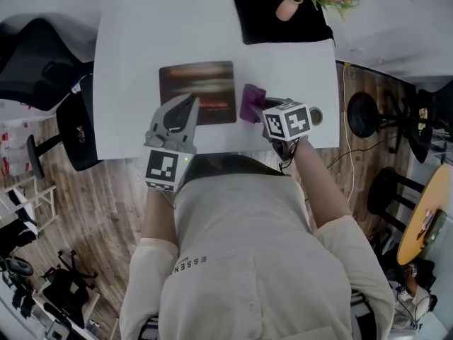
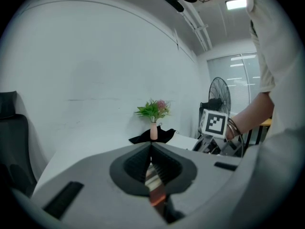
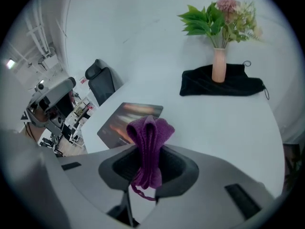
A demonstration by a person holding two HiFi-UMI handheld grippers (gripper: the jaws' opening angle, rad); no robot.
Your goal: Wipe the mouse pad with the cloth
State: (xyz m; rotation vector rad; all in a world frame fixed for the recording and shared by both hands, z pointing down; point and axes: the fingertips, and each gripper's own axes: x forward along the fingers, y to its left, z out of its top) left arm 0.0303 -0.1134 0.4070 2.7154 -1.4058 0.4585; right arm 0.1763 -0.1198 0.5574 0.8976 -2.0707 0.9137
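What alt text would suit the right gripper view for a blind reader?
The right gripper pinches a folded purple cloth over a white table. A dark mouse pad lies just beyond, a vase of flowers farther back.

A: White worktop [image 1: 127, 48], wooden floor [image 1: 106, 211] below, black chair [image 1: 35, 55] off to the left!
B: And a fan [image 2: 219, 95] by the window [image 2: 240, 75], ceiling light [image 2: 237, 4] on, plain white wall [image 2: 71, 70].

The cloth [image 3: 147, 137] looks knitted and rough; the mouse pad [image 1: 197, 91] beside it smooth, faintly glossy; the table [image 1: 127, 62] matt.
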